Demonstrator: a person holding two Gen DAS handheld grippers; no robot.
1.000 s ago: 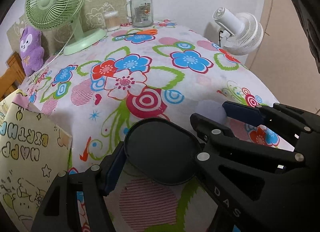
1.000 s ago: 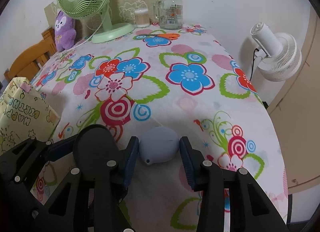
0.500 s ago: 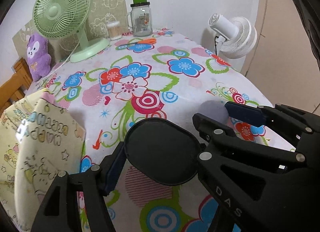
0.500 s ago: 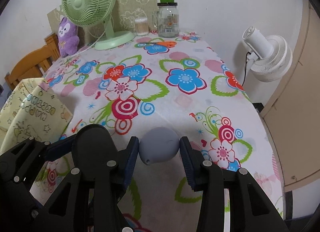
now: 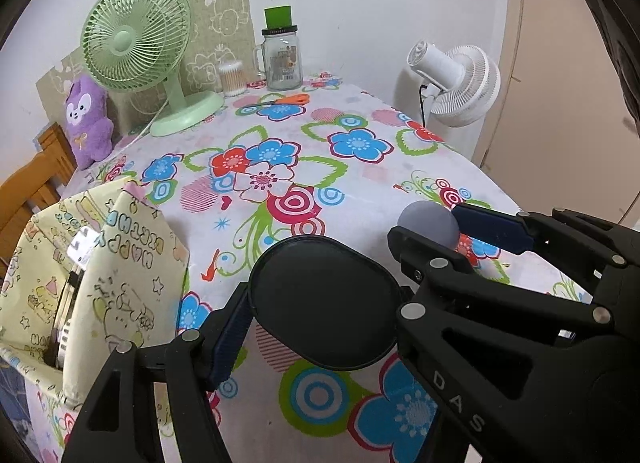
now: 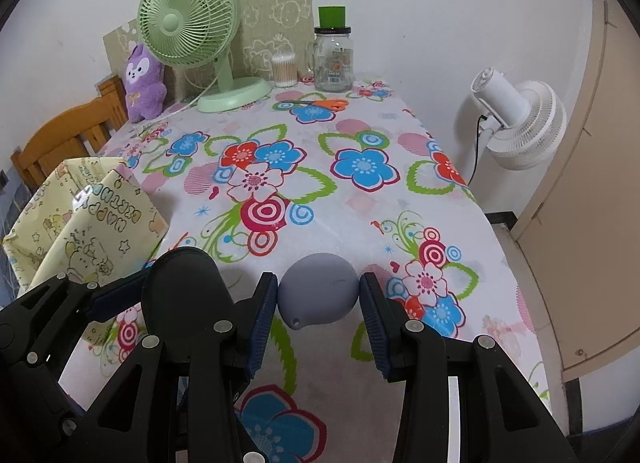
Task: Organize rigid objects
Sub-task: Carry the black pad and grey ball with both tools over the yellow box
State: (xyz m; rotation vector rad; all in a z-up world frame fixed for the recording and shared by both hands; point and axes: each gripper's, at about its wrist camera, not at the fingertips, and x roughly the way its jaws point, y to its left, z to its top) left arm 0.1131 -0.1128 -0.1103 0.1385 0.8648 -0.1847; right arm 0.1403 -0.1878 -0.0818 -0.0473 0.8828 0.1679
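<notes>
Because each tool already carried its own load above the flowered tablecloth, the pair looked to be partway through ferrying items toward the yellow birthday gift bag, which stood open at the table's near left corner and, judging by the task, served as the collecting place. The left gripper was clamped on a black oval case, holding it by its ends so that its broad matte face turned up toward the lens, just right of the bag and above the cloth. The right gripper was closed on a grey egg-shaped object, pinched across its widest part, farther right of the bag than the case. That grey piece was smooth and matte, tapering to a small spout with a hole at its lower end; what it was could not be told for certain from the fisheye view. Far beyond the bag, at the wall end of the table, stood a green desk fan and a glass jar, with orange scissors lying just before them, none yet gathered.
</notes>
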